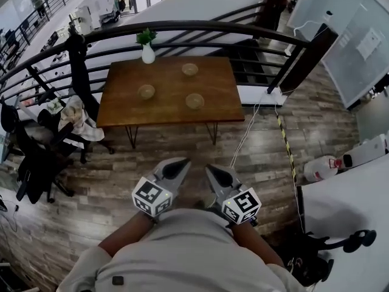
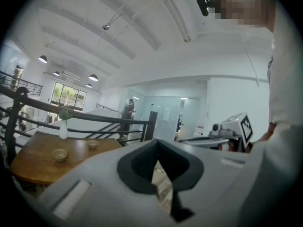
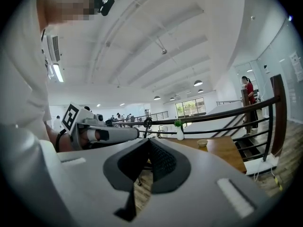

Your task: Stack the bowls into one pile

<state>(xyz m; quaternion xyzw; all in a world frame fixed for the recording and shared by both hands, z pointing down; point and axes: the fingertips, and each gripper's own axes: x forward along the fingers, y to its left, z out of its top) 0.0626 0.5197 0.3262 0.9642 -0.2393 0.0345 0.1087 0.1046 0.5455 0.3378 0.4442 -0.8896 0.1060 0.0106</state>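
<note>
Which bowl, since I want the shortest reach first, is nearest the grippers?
The bowl by the front edge of the table, toward the right. The other two sit further back: the left bowl and the far bowl.

- We see a table of smooth brown wood.
- We see a shiny white vase.
- We see the left gripper and right gripper in dull grey plastic.
</note>
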